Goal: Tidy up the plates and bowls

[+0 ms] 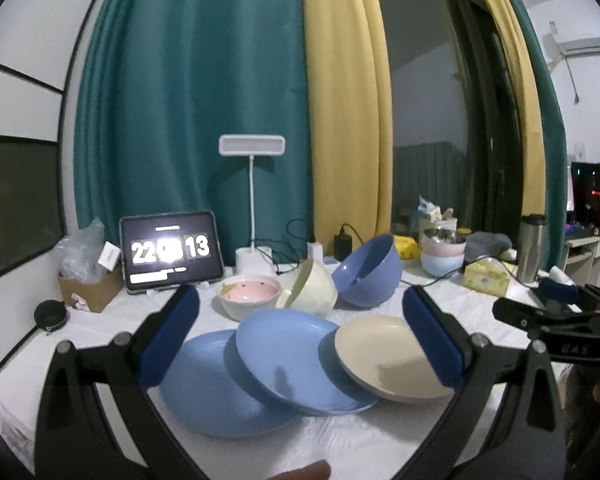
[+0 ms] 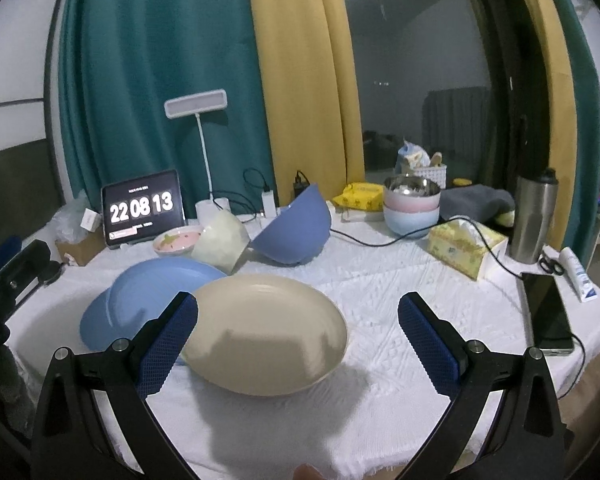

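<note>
Two blue plates point(image 1: 228, 384) point(image 1: 296, 364) and a beige plate point(image 1: 384, 356) overlap in a row on the white cloth. Behind them a pink bowl point(image 1: 249, 294) stands upright, while a cream bowl point(image 1: 310, 290) and a big blue bowl point(image 1: 370, 270) lie tipped on their sides. My left gripper point(image 1: 300, 336) is open above the plates, holding nothing. My right gripper point(image 2: 298, 340) is open too, over the near half of the beige plate point(image 2: 268, 332), with the blue plates point(image 2: 148, 304) to its left. The tipped blue bowl point(image 2: 292, 232) lies farther back.
A stack of bowls point(image 2: 412, 208) topped by a steel one stands at the back right. A tissue box point(image 2: 464, 248), steel tumbler point(image 2: 534, 216), phone point(image 2: 548, 312) and cables crowd the right side. A tablet clock point(image 1: 172, 252), lamp point(image 1: 252, 148) and cardboard box point(image 1: 88, 288) line the back left.
</note>
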The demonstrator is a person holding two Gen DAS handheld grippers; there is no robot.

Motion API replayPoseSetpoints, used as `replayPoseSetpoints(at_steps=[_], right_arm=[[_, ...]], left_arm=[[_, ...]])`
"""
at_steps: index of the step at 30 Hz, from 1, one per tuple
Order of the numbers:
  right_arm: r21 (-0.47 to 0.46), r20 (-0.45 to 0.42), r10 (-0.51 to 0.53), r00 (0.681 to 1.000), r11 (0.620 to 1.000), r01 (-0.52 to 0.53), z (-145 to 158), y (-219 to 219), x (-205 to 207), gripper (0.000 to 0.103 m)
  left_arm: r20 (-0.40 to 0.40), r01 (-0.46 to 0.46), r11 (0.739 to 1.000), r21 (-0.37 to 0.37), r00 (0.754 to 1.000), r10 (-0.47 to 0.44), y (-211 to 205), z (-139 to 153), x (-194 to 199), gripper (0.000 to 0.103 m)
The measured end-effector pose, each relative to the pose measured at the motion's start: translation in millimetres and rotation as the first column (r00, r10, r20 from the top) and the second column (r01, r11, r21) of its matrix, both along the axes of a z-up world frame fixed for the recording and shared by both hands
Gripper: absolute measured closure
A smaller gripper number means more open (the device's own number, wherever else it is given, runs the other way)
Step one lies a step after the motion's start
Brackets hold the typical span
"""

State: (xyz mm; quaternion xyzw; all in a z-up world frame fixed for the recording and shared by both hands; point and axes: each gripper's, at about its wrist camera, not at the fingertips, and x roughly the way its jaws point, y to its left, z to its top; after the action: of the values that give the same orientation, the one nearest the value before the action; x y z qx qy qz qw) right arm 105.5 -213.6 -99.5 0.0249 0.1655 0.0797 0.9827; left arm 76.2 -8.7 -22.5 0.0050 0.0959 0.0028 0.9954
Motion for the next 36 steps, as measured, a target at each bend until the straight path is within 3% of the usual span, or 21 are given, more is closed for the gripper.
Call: replayPoseSetpoints(at_steps=[8, 20, 30, 32, 36], right_arm=[[0.019, -0.070, -0.004, 0.998, 1.000, 0.005, -19.3, -11.9, 44.5, 0.000], [0.077, -0.193, -0.011, 0.981, 0.997, 0.026, -55.7, -29.7, 92.2, 0.002], [0.129, -0.306, 0.037, 0.951, 0.992, 0.003, -84.4, -31.9, 118.9, 0.026], [0.134, -0.315, 0.045, 0.948, 0.991, -0.003, -86.6, -31.4, 120.8, 0.032], [0.147, -0.331, 0.056, 0.942, 0.989, -0.008, -89.7, -33.6, 124.4, 0.051]], left_arm=[[-0.097, 0.031, 0.999, 0.030, 0.995, -0.028, -18.1, -21.3, 47.7, 0.001], [-0.242, 0.097, 0.992, 0.082, 0.967, -0.075, -49.0, -56.9, 99.3, 0.003], [-0.353, 0.107, 0.990, 0.096, 0.933, -0.066, -59.3, -83.5, 123.6, 0.023], [-0.370, 0.106, 0.990, 0.096, 0.927, -0.063, -59.5, -87.4, 127.4, 0.037], [-0.414, 0.103, 0.990, 0.092, 0.909, -0.057, -60.4, -96.3, 134.1, 0.052]])
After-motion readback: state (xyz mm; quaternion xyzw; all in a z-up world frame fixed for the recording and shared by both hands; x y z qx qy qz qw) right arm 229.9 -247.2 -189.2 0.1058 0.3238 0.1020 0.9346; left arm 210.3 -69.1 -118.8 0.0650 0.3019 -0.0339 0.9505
